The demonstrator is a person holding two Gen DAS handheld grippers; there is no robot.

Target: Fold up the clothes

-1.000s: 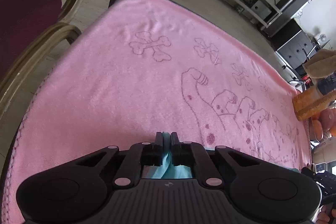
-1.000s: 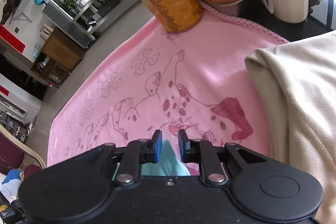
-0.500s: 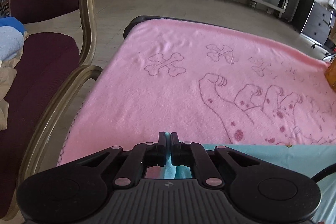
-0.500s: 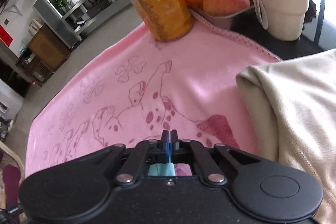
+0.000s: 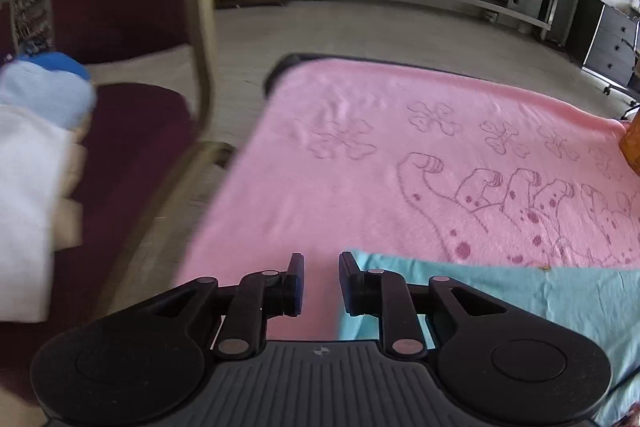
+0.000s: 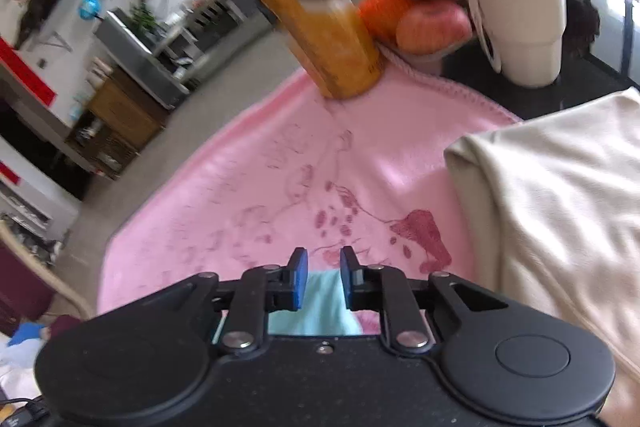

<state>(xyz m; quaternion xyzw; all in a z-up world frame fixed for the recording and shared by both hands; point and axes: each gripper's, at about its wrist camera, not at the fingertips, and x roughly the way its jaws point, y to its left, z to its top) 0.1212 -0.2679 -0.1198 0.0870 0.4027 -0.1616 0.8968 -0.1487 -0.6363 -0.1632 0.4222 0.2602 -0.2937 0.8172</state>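
Note:
A light teal garment [image 5: 520,291] lies flat on the pink dog-print blanket [image 5: 400,163], stretching right from my left gripper [image 5: 321,263]. That gripper is open, its fingers apart just past the cloth's left edge, nothing between them. In the right wrist view my right gripper [image 6: 323,259] is also open, with a strip of the teal garment [image 6: 320,303] lying under and behind its fingers, not pinched. A folded cream garment [image 6: 560,195] rests on the blanket to the right of it.
A dark red chair [image 5: 132,131] with a curved wooden frame stands left of the table, holding blue and white clothes [image 5: 32,131]. An orange drink bottle [image 6: 320,27], a fruit bowl [image 6: 428,23] and a white cup [image 6: 520,11] stand at the blanket's far edge.
Both grippers were shut on the teal garment half a second ago; both have opened and let it go. The garment now lies flat on the blanket. The left view swung toward the chair.

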